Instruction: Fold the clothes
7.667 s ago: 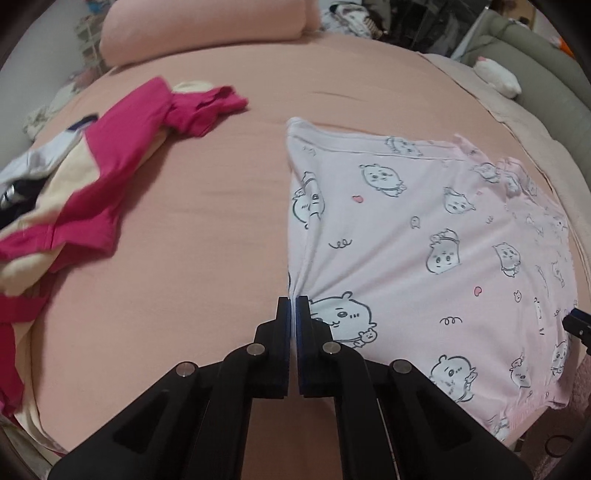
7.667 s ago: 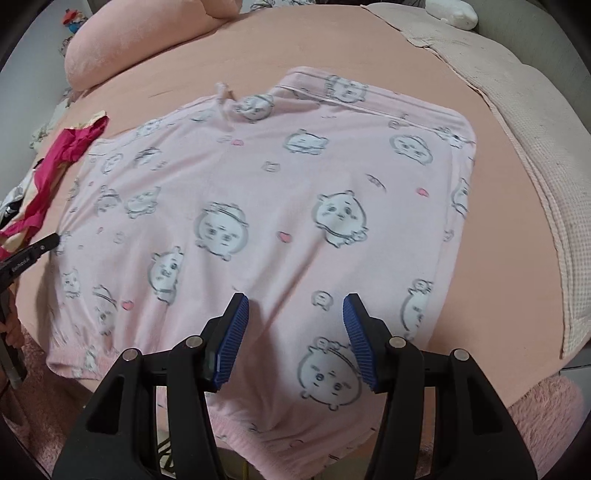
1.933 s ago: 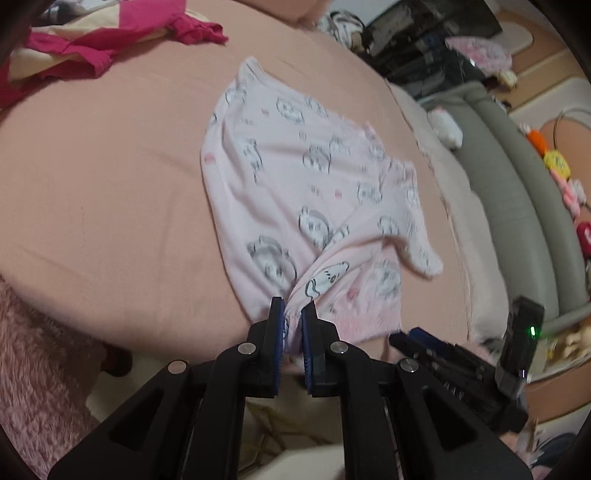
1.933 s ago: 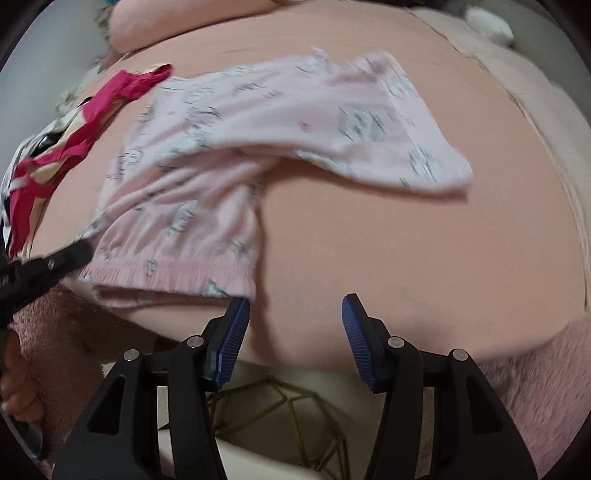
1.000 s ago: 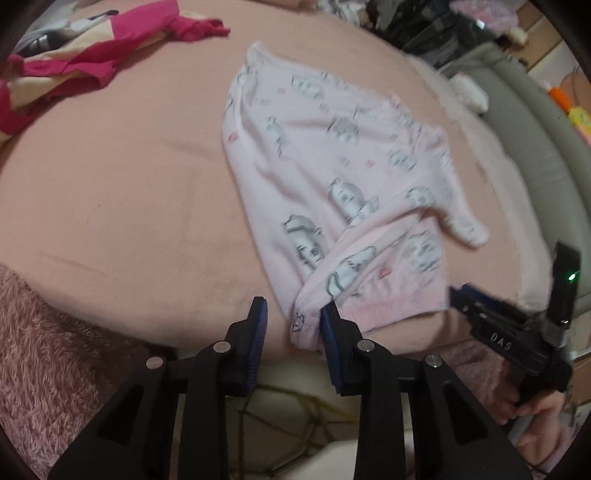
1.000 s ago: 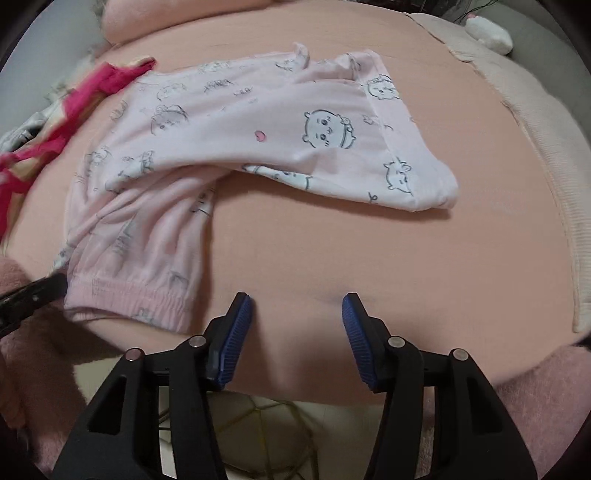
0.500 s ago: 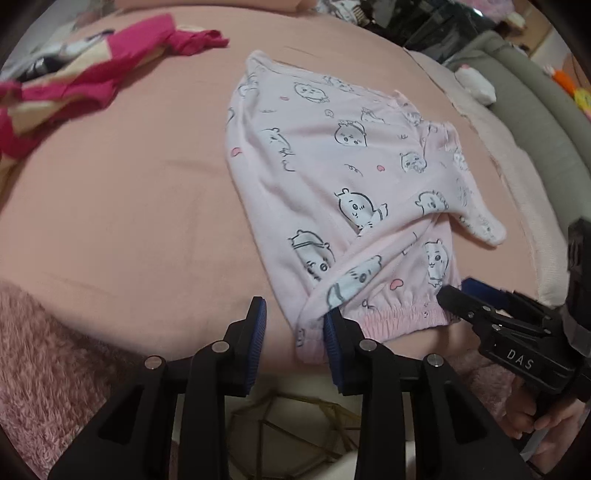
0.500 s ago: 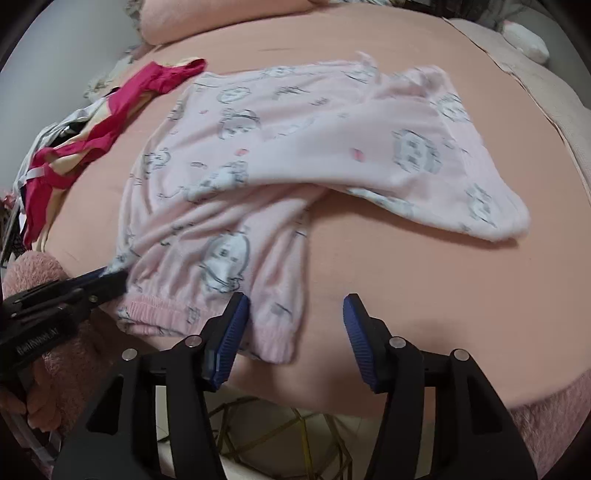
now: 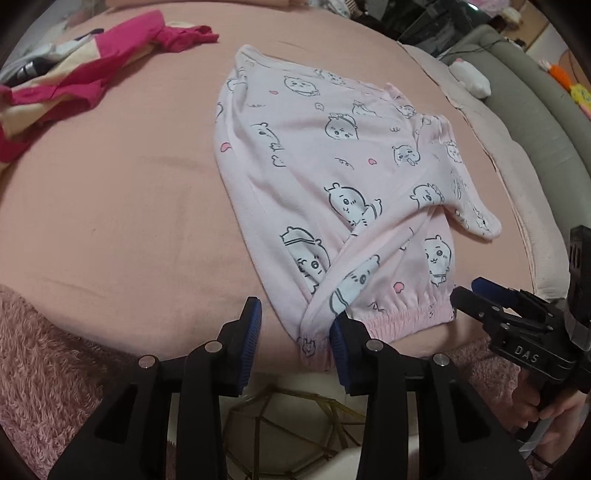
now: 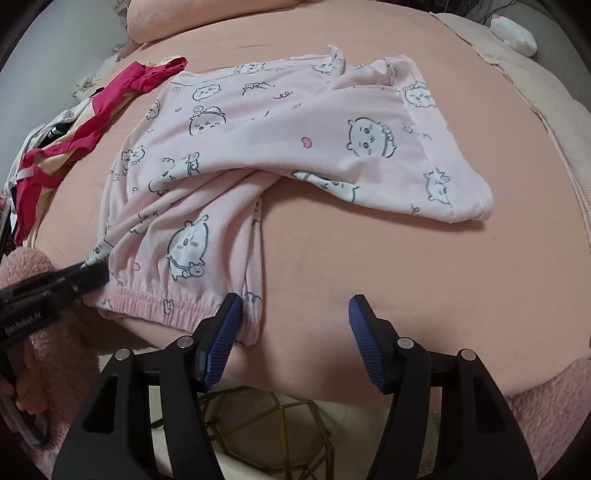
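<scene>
Pink printed pajama pants (image 9: 332, 173) lie partly folded on the bed (image 9: 110, 206), waistband at its near edge. Left gripper (image 9: 295, 332) and right gripper (image 10: 295, 328), jaws just opening, released, straddle waistband corners; bare sheet lies rightward.

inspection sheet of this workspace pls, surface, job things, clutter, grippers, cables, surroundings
surface: peach bedsheet, fuzzy pink blanket along the near edge.
job's things: pink printed pyjama pants folded lengthwise, waistband at the near edge, one leg end splayed to the side.
clutter: magenta and cream clothes heaped at the far side.
grippers: left gripper open, waistband corner between its fingers, unpinched; right gripper open, one finger beside the waistband's other end. Both have just been opening.
cables: nothing seen on the bed.
surroundings: pink pillow, grey sofa, white plush, gold wire frame below.
</scene>
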The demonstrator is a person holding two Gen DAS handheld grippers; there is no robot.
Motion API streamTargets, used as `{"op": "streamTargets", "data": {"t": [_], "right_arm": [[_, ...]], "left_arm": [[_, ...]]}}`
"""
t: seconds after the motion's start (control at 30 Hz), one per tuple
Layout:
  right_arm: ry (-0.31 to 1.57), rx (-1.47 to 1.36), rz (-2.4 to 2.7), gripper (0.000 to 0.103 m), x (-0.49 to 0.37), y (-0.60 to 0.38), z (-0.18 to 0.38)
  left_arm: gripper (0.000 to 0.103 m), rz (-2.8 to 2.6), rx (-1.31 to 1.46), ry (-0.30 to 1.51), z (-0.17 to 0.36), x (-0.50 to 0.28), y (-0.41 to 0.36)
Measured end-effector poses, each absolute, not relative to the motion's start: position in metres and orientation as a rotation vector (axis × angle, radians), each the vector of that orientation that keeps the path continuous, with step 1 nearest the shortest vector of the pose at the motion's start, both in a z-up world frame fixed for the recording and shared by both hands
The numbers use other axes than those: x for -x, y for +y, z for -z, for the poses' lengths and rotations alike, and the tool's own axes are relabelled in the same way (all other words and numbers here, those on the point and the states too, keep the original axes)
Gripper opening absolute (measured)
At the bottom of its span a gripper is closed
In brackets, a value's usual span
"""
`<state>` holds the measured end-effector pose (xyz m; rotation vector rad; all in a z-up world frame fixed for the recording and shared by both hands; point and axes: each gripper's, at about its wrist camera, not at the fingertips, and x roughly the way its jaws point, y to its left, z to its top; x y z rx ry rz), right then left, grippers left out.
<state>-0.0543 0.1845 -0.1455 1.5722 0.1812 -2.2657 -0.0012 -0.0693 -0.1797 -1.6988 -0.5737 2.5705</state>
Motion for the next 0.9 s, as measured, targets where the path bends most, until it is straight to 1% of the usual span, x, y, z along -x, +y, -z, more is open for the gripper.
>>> {"op": "streamTargets", "data": {"t": [0.17, 0.3, 0.37, 0.43, 0.53, 0.6, 0.67, 0.73, 0.83, 0.87, 0.9], "right_arm": [[0.034, -1.567, 2.295, 0.061, 0.061, 0.217, 0.135], [0.037, -1.603, 2.319, 0.061, 0.07, 0.229, 0.139], [0.038, -1.616, 2.307, 0.061, 0.073, 0.229, 0.138], [0.076, -1.568, 2.315, 0.061, 0.08, 0.221, 0.127], [0.198, -1.451, 2.338, 0.061, 0.101, 0.195, 0.101], [0.268, -1.43, 2.332, 0.061, 0.126, 0.17, 0.096], [0.31, -1.419, 2.299, 0.061, 0.149, 0.143, 0.096], [0.311, -1.427, 2.236, 0.061, 0.169, 0.118, 0.104], [0.339, -1.489, 2.171, 0.059, 0.194, 0.08, 0.13], [0.351, -1.516, 2.161, 0.059, 0.201, 0.073, 0.139], [0.359, -1.542, 2.154, 0.057, 0.205, 0.068, 0.149]], "left_arm": [[0.039, -2.599, 1.591, -0.569, 0.16, -0.001, -0.068], [0.039, -2.632, 1.582, -0.542, 0.154, 0.015, -0.078], [0.039, -2.642, 1.591, -0.576, 0.152, 0.026, -0.095], [0.039, -2.675, 1.602, -0.599, 0.151, 0.041, -0.116], [0.037, -2.703, 1.584, -0.633, 0.149, 0.068, -0.148], [0.037, -2.675, 1.563, -0.673, 0.152, 0.087, -0.164], [0.035, -2.645, 1.584, -0.694, 0.164, 0.104, -0.172], [0.034, -2.616, 1.615, -0.711, 0.177, 0.121, -0.178], [0.034, -2.561, 1.619, -0.751, 0.191, 0.133, -0.18], [0.03, -2.547, 1.612, -0.748, 0.193, 0.135, -0.178], [0.012, -2.539, 1.604, -0.727, 0.193, 0.136, -0.176]]}}
